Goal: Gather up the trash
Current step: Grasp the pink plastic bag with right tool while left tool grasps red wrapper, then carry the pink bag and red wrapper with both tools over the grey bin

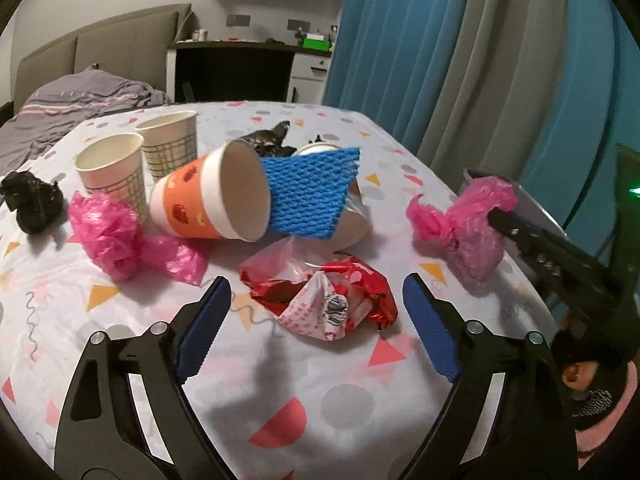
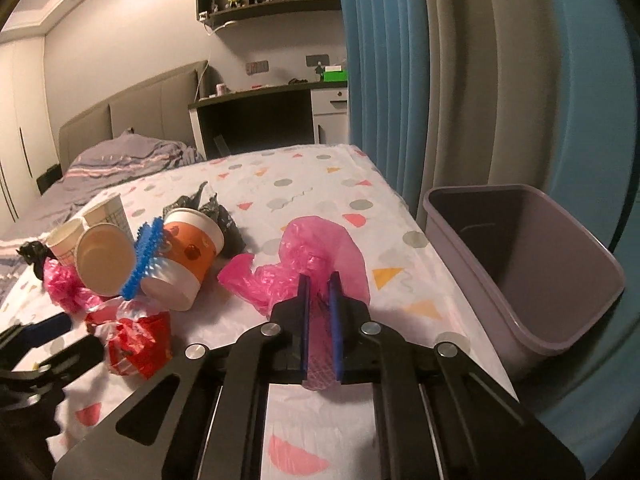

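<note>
My right gripper (image 2: 320,280) is shut on a crumpled pink plastic bag (image 2: 320,254) that lies on the patterned tablecloth; the left wrist view shows the same pink plastic bag (image 1: 468,220) pinched at the table's right side by the right gripper (image 1: 498,212). My left gripper (image 1: 316,292) stands open, its blue pads on either side of a red and white crumpled wrapper (image 1: 320,300), not touching it. That wrapper (image 2: 136,336) lies at the lower left in the right wrist view. A grey waste bin (image 2: 520,276) stands beside the table on the right.
An orange paper cup (image 1: 208,200) lies tipped beside blue foam netting (image 1: 308,192). Two checked cups (image 1: 116,168) stand behind a second pink bag (image 1: 116,236). Black crumpled plastic (image 1: 32,200) lies far left. Blue curtains (image 1: 460,60) hang on the right.
</note>
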### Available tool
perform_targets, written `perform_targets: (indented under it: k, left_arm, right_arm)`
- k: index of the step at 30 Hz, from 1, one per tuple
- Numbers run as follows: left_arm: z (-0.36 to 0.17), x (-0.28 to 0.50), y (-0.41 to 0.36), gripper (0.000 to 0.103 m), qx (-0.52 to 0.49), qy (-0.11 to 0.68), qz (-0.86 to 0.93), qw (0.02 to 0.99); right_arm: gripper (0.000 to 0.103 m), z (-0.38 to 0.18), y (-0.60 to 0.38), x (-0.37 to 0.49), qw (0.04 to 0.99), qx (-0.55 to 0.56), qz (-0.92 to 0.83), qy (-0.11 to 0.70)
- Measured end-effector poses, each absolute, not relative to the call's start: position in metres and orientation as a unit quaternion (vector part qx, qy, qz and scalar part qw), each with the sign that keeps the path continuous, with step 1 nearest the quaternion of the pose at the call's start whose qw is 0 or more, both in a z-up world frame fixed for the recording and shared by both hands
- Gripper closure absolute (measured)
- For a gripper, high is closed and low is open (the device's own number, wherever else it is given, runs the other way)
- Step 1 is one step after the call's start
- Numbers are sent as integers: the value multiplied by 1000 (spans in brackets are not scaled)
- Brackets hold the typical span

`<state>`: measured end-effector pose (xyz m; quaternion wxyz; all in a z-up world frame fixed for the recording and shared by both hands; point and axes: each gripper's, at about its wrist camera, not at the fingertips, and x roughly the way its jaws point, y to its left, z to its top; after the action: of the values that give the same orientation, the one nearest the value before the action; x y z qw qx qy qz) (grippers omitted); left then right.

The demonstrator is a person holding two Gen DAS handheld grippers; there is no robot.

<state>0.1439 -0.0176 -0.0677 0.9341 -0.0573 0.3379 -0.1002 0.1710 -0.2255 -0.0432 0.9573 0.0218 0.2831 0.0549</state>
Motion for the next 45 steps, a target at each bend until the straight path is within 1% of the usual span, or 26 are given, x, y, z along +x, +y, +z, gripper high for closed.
perform_targets:
  k: [11, 14, 15, 17, 20, 22, 23, 24, 25, 35, 45]
  left_arm:
    - [-76, 158, -28, 33, -32, 365, -96, 926]
    - [-77, 158, -26, 45, -31, 369, -98, 924]
    - [-77, 158, -26, 51, -31, 370, -101, 923]
    - [-77, 157, -25, 54, -32, 368, -103, 923]
    - [-75, 155, -26, 63, -29, 364, -105, 925]
    - [-74, 152, -26, 71, -28, 359, -107, 927]
    - [-74, 151, -25, 72, -28, 358, -107, 927]
    - [-74, 150, -26, 76, -28, 357, -108, 927]
    - [-73, 148, -26, 103, -30, 356, -113, 927]
    - [-64, 130, -20, 103, -29, 333, -120, 935]
    - [-23, 102, -12, 103, -38, 277, -131, 951]
  right_arm:
    - [93, -30, -235, 144, 962, 32, 73, 263]
    - [93, -29, -236, 141, 961, 33, 78, 262]
    - [93, -29, -236, 140, 961, 34, 79, 262]
    - [93, -29, -236, 137, 961, 35, 80, 262]
    - [93, -29, -237, 135, 961, 38, 81, 263]
    - [93, -29, -238, 134, 961, 40, 81, 262]
    - [93, -29, -239, 133, 961, 40, 81, 262]
    - [93, -28, -239, 132, 961, 41, 81, 261]
    - [93, -28, -239, 131, 961, 41, 82, 261]
    - [93, -26, -245, 125, 962, 49, 81, 258]
    - [93, -21, -250, 120, 964, 59, 84, 246]
